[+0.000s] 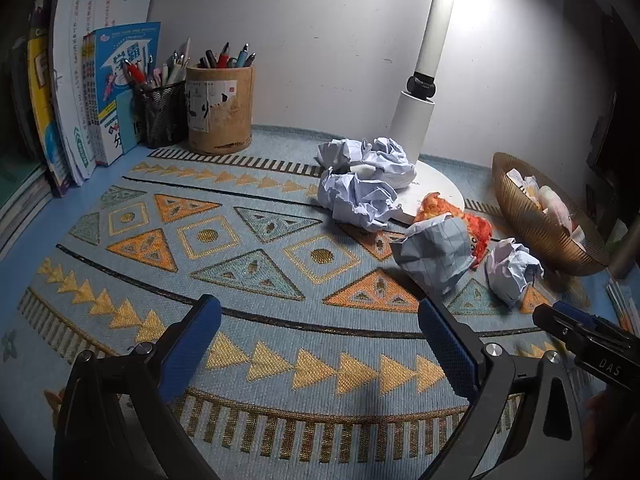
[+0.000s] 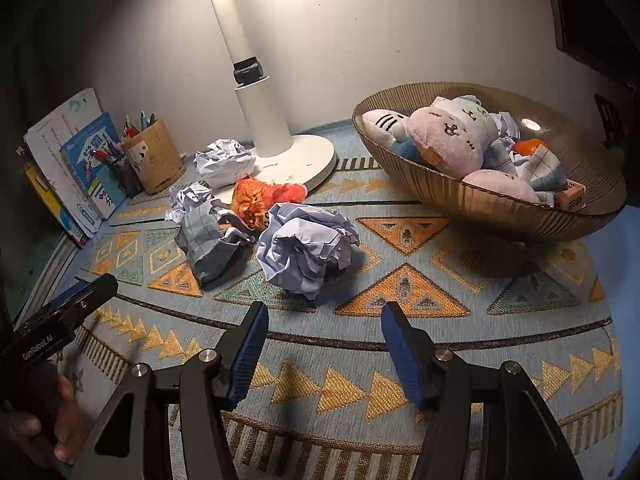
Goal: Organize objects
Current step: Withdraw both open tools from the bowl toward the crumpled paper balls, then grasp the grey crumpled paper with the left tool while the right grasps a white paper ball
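Observation:
Several crumpled paper balls lie on the patterned mat. A white one (image 2: 306,248) sits just ahead of my right gripper (image 2: 325,320), whose jaws stand partly open with nothing between them. A grey lined paper wad (image 2: 208,240) and an orange wrapper (image 2: 260,196) lie to its left. My left gripper (image 1: 320,320) is wide open over bare mat, and the lined wad (image 1: 434,256) lies just beyond its right finger. A small paper ball (image 1: 514,276) rests near the brown bowl (image 1: 536,216). The bowl (image 2: 480,204) holds plush toys (image 2: 452,132) and papers.
A white lamp (image 2: 304,164) stands at the back with two more paper balls (image 1: 376,156) against its base. A wooden pen holder (image 1: 220,112), a mesh pen cup (image 1: 164,114) and upright books (image 1: 80,92) line the back left corner. A hand (image 2: 60,420) holds the left gripper.

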{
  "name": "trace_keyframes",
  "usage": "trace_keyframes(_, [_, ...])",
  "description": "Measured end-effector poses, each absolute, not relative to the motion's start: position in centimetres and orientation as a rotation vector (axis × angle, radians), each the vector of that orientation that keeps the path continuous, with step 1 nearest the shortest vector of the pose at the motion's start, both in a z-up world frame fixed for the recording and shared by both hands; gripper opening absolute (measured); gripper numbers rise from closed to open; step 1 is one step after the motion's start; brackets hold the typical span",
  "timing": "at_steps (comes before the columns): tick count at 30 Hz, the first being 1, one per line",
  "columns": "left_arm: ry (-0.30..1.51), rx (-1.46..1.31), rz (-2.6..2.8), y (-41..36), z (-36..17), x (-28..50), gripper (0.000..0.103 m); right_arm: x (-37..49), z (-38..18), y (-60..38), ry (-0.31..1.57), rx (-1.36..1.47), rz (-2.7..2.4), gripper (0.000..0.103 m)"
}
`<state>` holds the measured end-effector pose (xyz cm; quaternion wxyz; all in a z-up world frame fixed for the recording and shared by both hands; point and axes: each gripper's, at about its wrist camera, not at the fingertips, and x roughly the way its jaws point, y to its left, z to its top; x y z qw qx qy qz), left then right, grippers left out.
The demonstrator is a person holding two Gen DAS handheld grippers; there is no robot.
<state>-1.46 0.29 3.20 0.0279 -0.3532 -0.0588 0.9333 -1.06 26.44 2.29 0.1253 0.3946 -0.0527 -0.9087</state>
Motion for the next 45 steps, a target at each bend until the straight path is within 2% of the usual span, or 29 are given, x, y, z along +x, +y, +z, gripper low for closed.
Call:
trace_keyframes(5, [-0.108,-1.075,2.896,1.1,3.3,-1.2,0.099,-1.1,2.3,26.4,-0.148,1.153,-2.642,0.058])
trace_keyframes(14, [-0.082,-1.094,2.848,1.5,3.3,-1.6,0.099,-1.6,2.2,26.2,-0.160,1.184,-2.638,0.058])
trace_keyframes(18, [0.067,-1.104,2.692,3.0,4.0,-3.6,0.099,-2.9,2.6,25.7,-0.190,1.215,-2.575,0.058])
trace_keyframes(22, [0.062,-1.129,2.510,4.1,3.5,-6.3,0.099,-3.6,3.0,24.8,-0.134,1.192,-2.588,0.061])
trace_keyframes(28, [0.174,-1.144,2.438,7.0,2.1,-9.4,0.099,-5.9,2.5,24.5,-0.126,1.222,-2.583,0.062])
trace_keyframes(31, [0.133,-1.161,2.433,7.1,1.8,-10.3,0.094,-6.8,2.5,24.5,-0.132,1.226,-2.584,0.062])
trace_keyframes(34, [0.102,-1.161,2.415,7.1,1.7,-10.5,0.082,-7.3,2.3,24.5,-0.146,1.225,-2.559,0.062])
trace_keyframes(36, [0.129,-1.158,2.407,7.4,1.6,-10.2,0.067,-7.4,1.8,24.0,-0.150,1.227,-2.539,0.062])
trace_keyframes(37, [0.144,-1.160,2.402,7.7,1.5,-10.1,0.065,-7.4,1.6,23.8,-0.140,1.229,-2.533,0.062])
trace_keyframes(38, [0.164,-1.149,2.412,7.9,1.6,-10.0,0.065,-7.3,1.8,23.5,-0.113,1.221,-2.539,0.055])
trace_keyframes(41, [0.191,-1.114,2.432,8.2,2.0,-9.4,0.057,-6.7,2.1,22.7,-0.043,1.175,-2.556,0.044])
trace_keyframes(45, [0.089,-1.104,2.438,7.1,2.9,-8.3,0.056,-5.5,2.9,22.8,-0.038,1.123,-2.563,0.044])
